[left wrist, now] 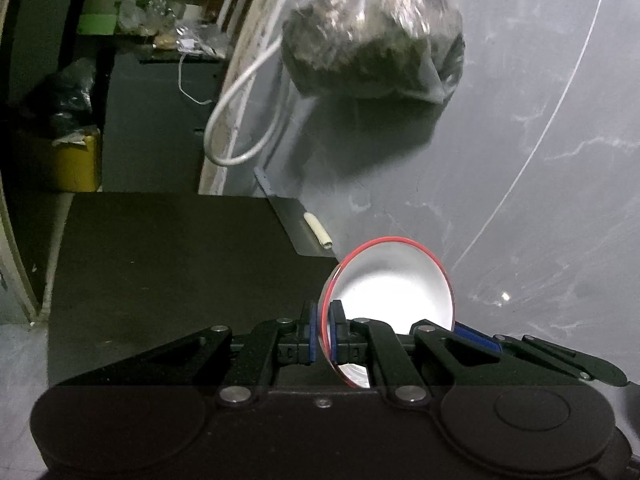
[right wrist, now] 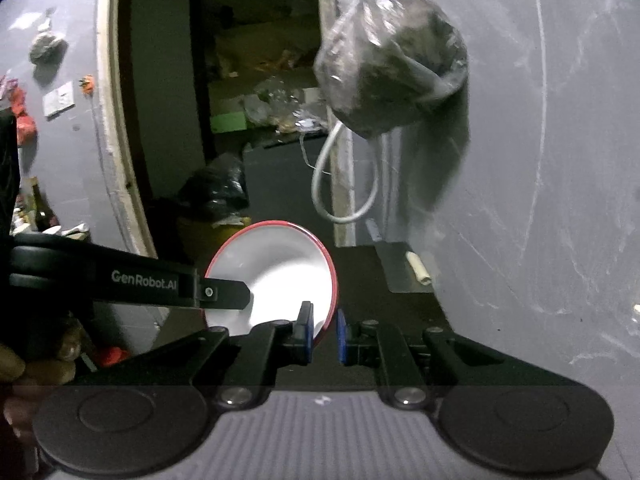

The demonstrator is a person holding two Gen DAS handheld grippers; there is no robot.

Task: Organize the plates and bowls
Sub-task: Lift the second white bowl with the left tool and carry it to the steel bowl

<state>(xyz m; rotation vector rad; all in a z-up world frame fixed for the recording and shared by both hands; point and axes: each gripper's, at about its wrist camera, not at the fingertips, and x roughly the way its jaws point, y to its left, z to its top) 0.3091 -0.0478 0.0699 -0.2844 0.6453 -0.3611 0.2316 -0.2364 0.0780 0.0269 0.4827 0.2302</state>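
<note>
Your left tongs (left wrist: 323, 330) are pinching the rim of a white bowl with a red edge (left wrist: 394, 284). The blue pads sit one on each side of that rim, the left pad outside and the right pad inside the bowl. The bowl stands tilted on edge, with its open inside facing you and to the right of those tongs, and its lower edge drops behind the tongs' black linkage.

Your right tongs (right wrist: 324, 336) grip the same bowl (right wrist: 280, 268) from the other side. Seen from the right wrist, the bowl rises up and to the left of the tongs, and its red rim runs down between the two blue pads. The left pad lies against the white inside; a thin sliver of gap shows beside the right pad, but the tongs are all but pressed together on the rim. From the left of that view, the black finger of your other tongs reaches across the bowl's near-left edge.

So the bowl hangs between your two tongs, clear of the dark tabletop (left wrist: 168, 260) below it. Farther off, a plastic bag of dark stuff (left wrist: 374, 36) hangs against the grey wall (left wrist: 540, 140), with a loop of white cable (left wrist: 240, 120) to its left. A small grey sheet with a pale roll on it (left wrist: 318, 230) lies at the tabletop's far right, by the wall.
</note>
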